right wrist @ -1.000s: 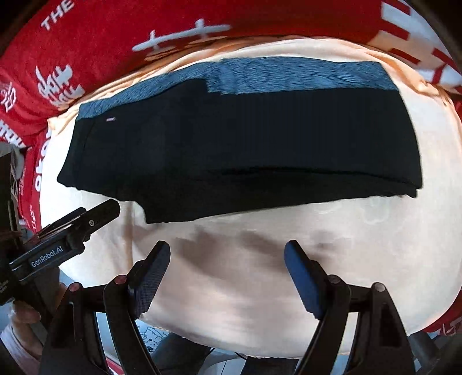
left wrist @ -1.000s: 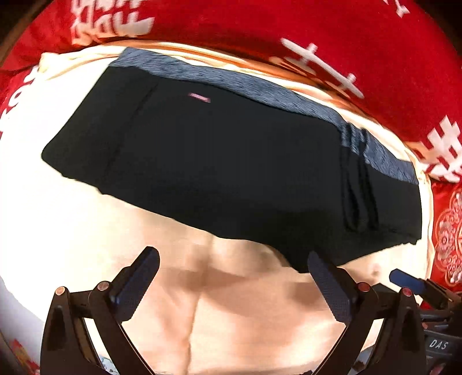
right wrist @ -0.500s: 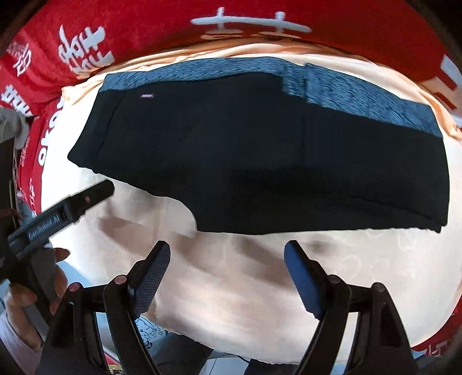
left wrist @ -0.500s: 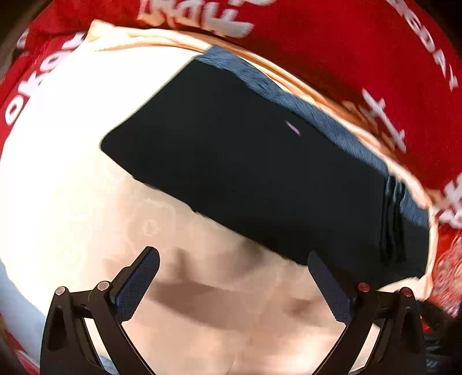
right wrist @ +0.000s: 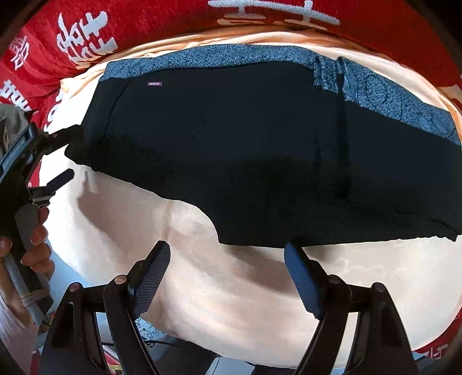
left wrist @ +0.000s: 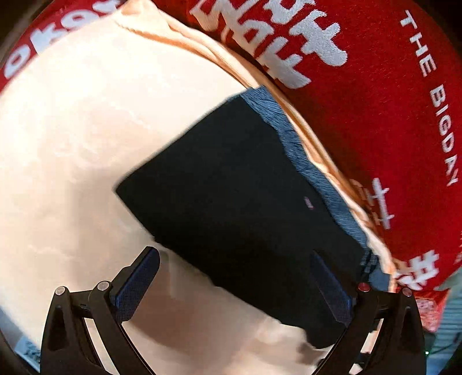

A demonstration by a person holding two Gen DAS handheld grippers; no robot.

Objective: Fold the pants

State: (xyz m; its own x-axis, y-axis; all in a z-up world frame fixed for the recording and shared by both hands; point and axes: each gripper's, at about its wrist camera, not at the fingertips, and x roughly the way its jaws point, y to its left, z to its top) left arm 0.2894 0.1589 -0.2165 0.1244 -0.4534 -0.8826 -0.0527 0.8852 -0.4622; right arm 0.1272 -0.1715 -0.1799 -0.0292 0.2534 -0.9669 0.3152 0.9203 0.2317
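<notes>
Item: black fabric pants with a mottled blue-grey waistband [right wrist: 260,150], lying flat and folded on a pale peach satin cloth [right wrist: 245,291] spread over the surface. Waistband runs along the far edge, beside a red plush blanket with white lettering [right wrist: 144,26]. A small pink label [right wrist: 154,84] sits near the waistband at the left end.

Right tool [right wrist: 226,274]: two dark textured pads spread wide, nothing between them, hanging above bare peach cloth just short of the pants' near hem.

Left tool [left wrist: 239,285]: pads likewise spread, gripping nothing; in its own view the left pad is over cloth and the right pad over the pants' [left wrist: 245,207] near corner. In the right wrist view it appears at the pants' left end, carried by a person's hand [right wrist: 31,245].
</notes>
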